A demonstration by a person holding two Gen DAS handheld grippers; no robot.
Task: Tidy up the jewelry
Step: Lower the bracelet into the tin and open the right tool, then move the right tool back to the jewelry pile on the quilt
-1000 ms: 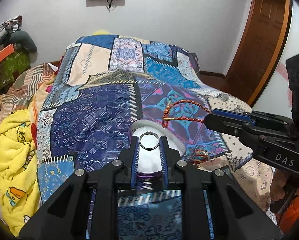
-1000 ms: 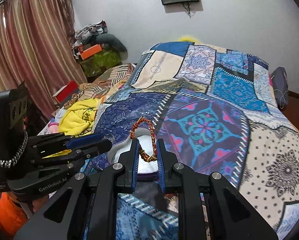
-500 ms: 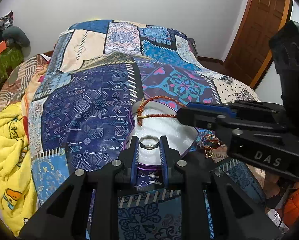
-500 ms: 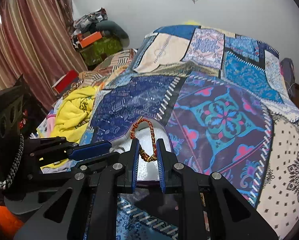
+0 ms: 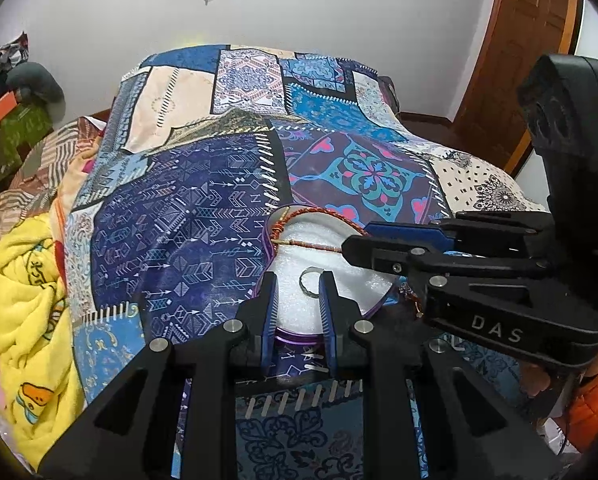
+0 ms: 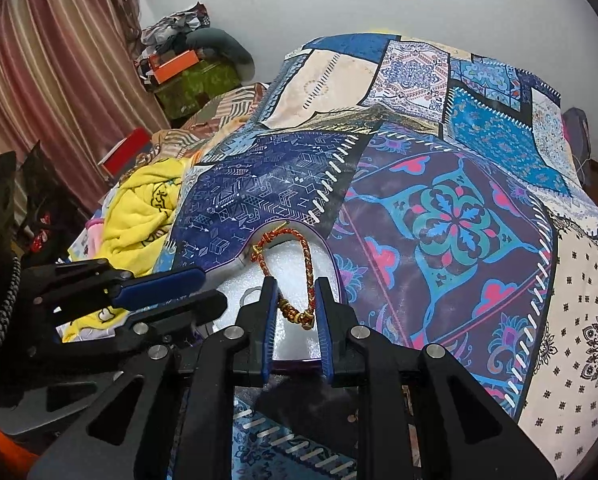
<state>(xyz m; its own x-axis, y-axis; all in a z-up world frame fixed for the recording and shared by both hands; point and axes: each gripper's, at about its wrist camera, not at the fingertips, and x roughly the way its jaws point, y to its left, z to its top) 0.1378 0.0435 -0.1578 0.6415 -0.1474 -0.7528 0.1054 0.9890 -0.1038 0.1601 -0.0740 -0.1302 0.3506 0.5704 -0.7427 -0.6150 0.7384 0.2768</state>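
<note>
A round purple-rimmed jewelry box (image 5: 373, 307) lined with white foam sits on the patchwork bedspread. A silver ring (image 5: 310, 281) lies on the foam between the tips of my left gripper (image 5: 295, 285); the jaws stand slightly apart and do not clamp it. My right gripper (image 6: 293, 290) has its jaws a little apart around a red and gold braided bracelet (image 6: 304, 258), whose loop rests on the foam of the box (image 6: 338, 272). The bracelet also shows in the left wrist view (image 5: 314, 243), reaching to the right gripper's tips.
The patchwork bedspread (image 5: 187, 216) covers the bed. A yellow blanket (image 5: 27, 312) lies at the left edge. More small jewelry (image 5: 408, 293) lies beside the box on the right. A wooden door (image 5: 515, 64) stands at the far right.
Both grippers came down to the box. The ring, held in the left jaws before, now lies on the foam with the jaws wider. The bracelet's loop now rests on the foam.
</note>
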